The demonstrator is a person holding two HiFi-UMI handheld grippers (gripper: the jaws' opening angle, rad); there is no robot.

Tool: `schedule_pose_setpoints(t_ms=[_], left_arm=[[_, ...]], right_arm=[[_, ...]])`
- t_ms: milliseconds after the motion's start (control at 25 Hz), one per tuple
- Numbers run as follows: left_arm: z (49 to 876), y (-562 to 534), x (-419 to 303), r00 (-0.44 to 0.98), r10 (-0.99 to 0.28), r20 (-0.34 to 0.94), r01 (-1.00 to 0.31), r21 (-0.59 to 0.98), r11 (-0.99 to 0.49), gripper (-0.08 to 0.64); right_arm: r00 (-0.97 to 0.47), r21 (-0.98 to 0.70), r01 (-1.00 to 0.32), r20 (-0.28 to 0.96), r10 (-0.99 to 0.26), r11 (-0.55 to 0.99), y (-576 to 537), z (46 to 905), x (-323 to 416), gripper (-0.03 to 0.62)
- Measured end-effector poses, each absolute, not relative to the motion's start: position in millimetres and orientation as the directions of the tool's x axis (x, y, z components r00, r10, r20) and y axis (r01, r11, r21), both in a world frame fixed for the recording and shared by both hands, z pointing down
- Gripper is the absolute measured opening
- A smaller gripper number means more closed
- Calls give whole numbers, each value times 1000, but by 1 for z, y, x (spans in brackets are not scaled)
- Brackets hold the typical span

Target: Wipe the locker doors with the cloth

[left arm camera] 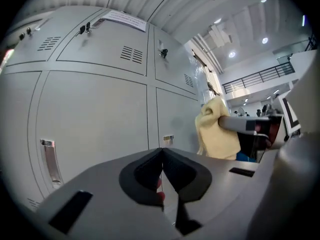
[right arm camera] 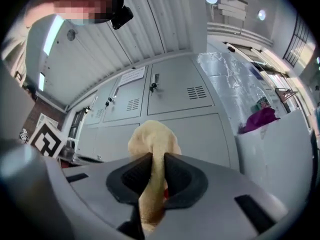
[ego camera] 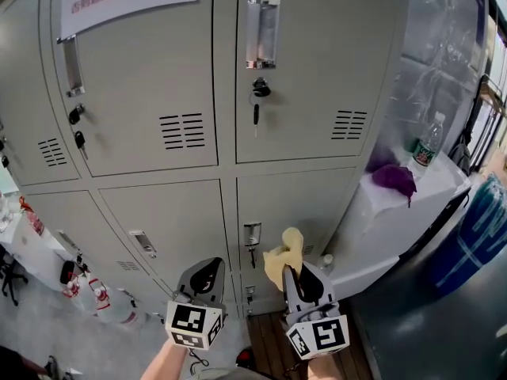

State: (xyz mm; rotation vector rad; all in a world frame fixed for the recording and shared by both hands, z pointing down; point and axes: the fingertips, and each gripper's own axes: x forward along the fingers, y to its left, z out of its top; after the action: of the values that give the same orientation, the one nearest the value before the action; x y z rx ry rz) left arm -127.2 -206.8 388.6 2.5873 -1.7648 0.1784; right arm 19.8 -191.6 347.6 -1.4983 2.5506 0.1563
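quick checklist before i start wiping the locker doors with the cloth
1. The cloth is clamped in the right hand-held gripper: ok.
2. The left hand-held gripper is empty, with its jaws together: ok.
3. The locker doors are shut: ok for those in view.
4. The cloth touches a door: cannot tell.
5. The wiping path is free of snags: not ok, a key hangs from an upper door's lock.
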Motion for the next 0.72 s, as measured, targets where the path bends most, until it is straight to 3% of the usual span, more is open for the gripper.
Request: schedule_pose_setpoints(t_ms=[320, 720], left_arm=[[380, -218, -132, 325, -942, 88, -941, -71, -332, 23], [386, -224, -138, 295, -950, 107, -951, -63, -302, 23]], right_arm=[[-551, 144, -833, -312, -774, 534, -211, 267, -26, 69], [-576, 114, -816, -224, -786, 566, -258, 270, -67, 69]])
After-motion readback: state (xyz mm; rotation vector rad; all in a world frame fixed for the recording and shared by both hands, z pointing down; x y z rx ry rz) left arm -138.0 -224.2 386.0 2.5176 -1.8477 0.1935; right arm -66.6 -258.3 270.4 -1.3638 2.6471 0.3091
